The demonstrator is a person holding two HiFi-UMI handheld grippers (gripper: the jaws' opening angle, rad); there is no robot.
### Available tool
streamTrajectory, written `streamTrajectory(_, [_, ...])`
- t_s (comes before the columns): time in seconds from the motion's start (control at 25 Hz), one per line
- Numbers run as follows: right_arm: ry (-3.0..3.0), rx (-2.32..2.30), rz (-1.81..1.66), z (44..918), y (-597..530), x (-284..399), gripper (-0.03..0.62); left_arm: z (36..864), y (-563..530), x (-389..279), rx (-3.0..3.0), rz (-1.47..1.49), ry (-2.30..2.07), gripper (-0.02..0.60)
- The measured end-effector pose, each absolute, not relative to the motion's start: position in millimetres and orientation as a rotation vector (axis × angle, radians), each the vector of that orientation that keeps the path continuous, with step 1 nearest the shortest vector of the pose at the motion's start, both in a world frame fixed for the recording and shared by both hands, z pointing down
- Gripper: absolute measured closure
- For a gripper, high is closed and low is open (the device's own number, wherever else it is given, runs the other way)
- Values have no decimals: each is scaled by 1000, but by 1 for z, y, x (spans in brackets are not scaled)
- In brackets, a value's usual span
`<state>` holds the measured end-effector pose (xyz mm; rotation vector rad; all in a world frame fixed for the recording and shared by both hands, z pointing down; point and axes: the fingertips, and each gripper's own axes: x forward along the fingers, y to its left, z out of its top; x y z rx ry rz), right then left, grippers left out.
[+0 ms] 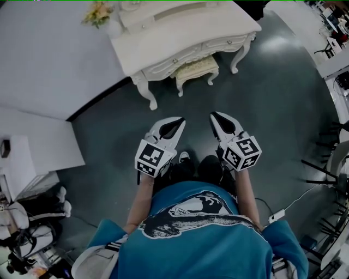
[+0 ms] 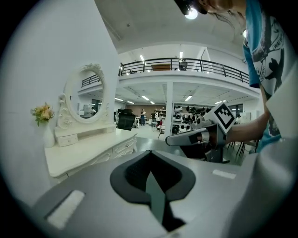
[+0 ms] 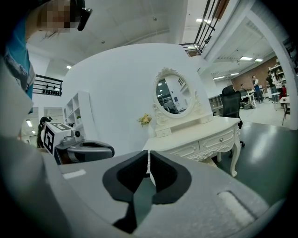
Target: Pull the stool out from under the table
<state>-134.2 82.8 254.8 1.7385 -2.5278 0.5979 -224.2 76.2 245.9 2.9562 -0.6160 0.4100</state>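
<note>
The stool [image 1: 196, 67], cream-cushioned with white carved legs, stands tucked under the white dressing table [image 1: 185, 32] at the top of the head view. Both grippers hover over the dark floor well short of it, pointing toward the table. My left gripper [image 1: 178, 121] is shut with nothing in it; its jaws [image 2: 149, 153] meet in the left gripper view. My right gripper [image 1: 214, 115] is shut and empty as well, its tips [image 3: 149, 160] together. The table [image 3: 205, 132] with its oval mirror [image 3: 173, 95] lies ahead and to the right in the right gripper view.
A white wall runs along the left behind the table. A vase of flowers [image 1: 97, 13] stands on the table's left end. A white cabinet [image 1: 32, 158] is at the left, and chair legs [image 1: 327, 174] and a cable with a white plug [image 1: 276, 215] at the right.
</note>
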Motion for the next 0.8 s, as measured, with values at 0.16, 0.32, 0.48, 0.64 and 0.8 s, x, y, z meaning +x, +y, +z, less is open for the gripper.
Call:
streamTrajectory(0.16, [-2511, 1742, 615, 259, 72, -128, 574, 261, 67, -214, 2964, 504, -561, 569])
streamTrajectory(0.32, [-2503, 1733, 645, 266, 60, -120, 574, 266, 57, -205, 2903, 481, -550, 571])
streamTrajectory(0.48, [-2504, 1707, 684, 276, 42, -105, 574, 280, 42, -191, 2830, 469, -537, 571])
streamTrajectory(0.64, [-2522, 1648, 707, 287, 11, -79, 574, 293, 16, -167, 2765, 440, -590, 571])
streamTrajectory(0.8, [-2535, 1578, 722, 298, -39, -43, 574, 309, -25, -136, 2709, 446, -657, 571])
